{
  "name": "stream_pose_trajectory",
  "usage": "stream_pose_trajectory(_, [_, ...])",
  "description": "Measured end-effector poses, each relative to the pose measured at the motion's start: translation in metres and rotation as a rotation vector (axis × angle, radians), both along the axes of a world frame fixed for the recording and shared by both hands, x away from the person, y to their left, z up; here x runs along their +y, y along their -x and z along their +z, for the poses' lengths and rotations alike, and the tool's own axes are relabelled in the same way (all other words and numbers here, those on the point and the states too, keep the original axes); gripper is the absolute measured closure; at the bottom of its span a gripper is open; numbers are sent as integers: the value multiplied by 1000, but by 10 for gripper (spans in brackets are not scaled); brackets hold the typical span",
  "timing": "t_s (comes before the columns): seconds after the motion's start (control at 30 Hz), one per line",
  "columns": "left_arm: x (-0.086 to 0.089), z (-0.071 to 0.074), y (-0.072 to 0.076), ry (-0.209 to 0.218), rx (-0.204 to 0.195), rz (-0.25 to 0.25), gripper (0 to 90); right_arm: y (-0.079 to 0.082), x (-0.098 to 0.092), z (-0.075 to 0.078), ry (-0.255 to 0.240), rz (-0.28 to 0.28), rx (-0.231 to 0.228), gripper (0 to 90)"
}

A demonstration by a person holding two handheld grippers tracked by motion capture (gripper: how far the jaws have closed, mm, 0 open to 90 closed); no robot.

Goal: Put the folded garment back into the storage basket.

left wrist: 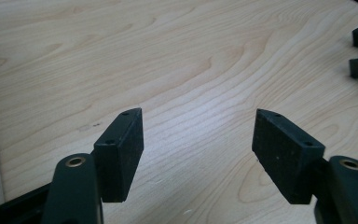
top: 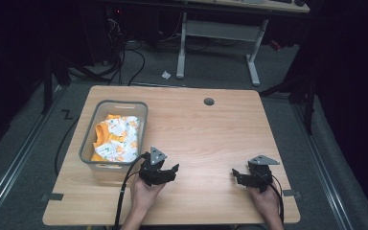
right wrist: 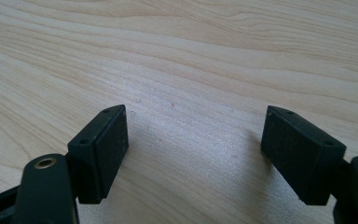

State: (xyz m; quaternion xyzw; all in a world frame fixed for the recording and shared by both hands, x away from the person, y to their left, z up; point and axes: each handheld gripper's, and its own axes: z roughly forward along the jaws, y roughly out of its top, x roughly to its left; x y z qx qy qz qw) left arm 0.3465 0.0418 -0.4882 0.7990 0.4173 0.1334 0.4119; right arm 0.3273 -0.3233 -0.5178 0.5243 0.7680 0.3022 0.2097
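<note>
Grained pale wood table [top: 206, 129], matte black tools [left wrist: 198, 140] (blocky pads), gaping

Bare tabletop [top: 201, 129] ahead of both grippers, free to pass. Left gripper [top: 165, 173] has the bin [top: 90, 143] with cloth [top: 120, 136] just beside it on its left, blocking that side. Between left gripper and right gripper [top: 242, 176] an open gap of wood. Right gripper's outer side free to tabletop edge.
</note>
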Motion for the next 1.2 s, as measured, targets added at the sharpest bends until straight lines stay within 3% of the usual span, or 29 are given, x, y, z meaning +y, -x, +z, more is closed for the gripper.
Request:
stream_pose_trajectory(0.2, [-3,-11,0,-4,23,8,346,0,0,0,0,0,0,234])
stream_pose_trajectory(0.6, [-8,-21,-2,-22,29,14,348,0,0,0,0,0,0,234])
stream_pose_trajectory(1.2, [-11,-29,-4,-49,19,37,349,0,0,0,-1,-1,0,234])
